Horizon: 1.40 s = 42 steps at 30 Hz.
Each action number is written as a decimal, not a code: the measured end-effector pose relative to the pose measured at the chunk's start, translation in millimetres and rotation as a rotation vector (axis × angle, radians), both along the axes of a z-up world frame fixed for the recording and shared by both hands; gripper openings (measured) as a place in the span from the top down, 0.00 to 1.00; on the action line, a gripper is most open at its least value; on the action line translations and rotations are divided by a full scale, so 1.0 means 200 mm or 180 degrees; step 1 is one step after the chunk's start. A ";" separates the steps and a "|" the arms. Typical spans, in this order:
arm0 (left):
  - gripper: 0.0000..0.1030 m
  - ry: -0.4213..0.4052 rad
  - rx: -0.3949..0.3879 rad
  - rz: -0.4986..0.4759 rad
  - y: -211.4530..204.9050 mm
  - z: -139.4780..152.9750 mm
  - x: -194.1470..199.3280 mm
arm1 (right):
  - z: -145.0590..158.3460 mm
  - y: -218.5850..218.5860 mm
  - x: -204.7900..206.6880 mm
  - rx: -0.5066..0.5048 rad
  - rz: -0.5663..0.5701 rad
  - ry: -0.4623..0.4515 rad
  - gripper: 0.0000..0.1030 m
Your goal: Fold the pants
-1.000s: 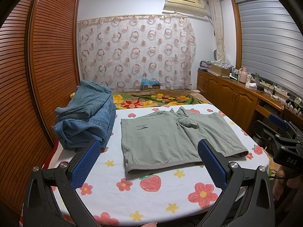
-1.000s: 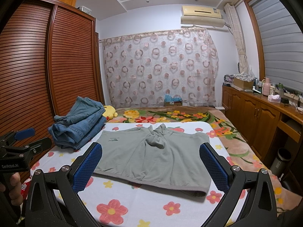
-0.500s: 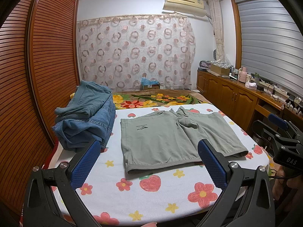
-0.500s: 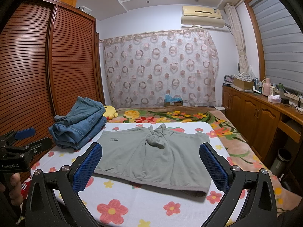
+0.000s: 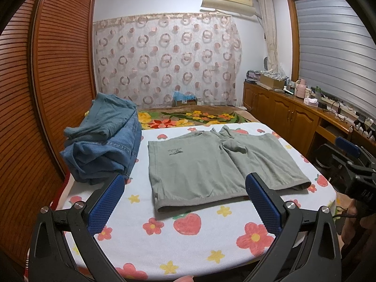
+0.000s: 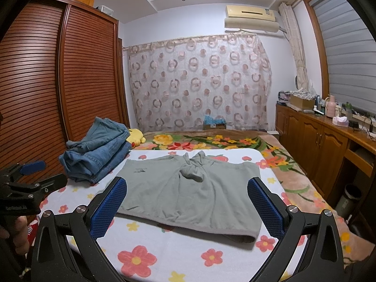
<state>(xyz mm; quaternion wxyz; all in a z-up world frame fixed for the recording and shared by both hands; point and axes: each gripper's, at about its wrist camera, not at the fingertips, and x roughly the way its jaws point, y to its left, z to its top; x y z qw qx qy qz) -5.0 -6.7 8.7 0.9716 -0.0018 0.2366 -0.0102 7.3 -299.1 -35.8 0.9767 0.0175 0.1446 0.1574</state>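
A pair of grey-green shorts (image 5: 211, 166) lies spread flat on the flowered white sheet (image 5: 188, 239), waistband toward me, the crotch bunched at the far side. It also shows in the right wrist view (image 6: 192, 192). My left gripper (image 5: 185, 199) is open and empty, held above the near edge of the sheet, short of the waistband. My right gripper (image 6: 186, 202) is open and empty, hovering before the waistband. Each gripper shows at the edge of the other's view: the right one (image 5: 352, 164) and the left one (image 6: 25, 183).
A pile of folded blue jeans (image 5: 105, 138) lies at the left of the sheet, beside the slatted wooden wardrobe (image 5: 47, 94). A yellow plush toy (image 6: 136, 136) sits behind it. A wooden cabinet (image 5: 293, 117) with clutter runs along the right. A floral blanket (image 6: 211, 139) covers the far bed.
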 end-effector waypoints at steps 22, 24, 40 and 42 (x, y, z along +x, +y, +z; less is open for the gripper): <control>0.00 0.0456 0.0032 -0.0217 0.08 -0.28 0.19 | -0.03 -0.05 0.15 -0.0209 0.0088 0.0351 0.07; 0.00 0.0481 0.0021 -0.0231 0.09 -0.30 0.21 | -0.03 -0.05 0.15 -0.0254 0.0065 0.0382 0.10; 0.00 0.0697 0.0118 -0.0290 0.18 -0.40 0.35 | -0.02 -0.11 0.14 -0.0342 0.0008 0.0664 0.18; 0.00 0.0737 0.0117 -0.0288 0.20 -0.41 0.37 | -0.02 -0.12 0.14 -0.0330 0.0008 0.0713 0.19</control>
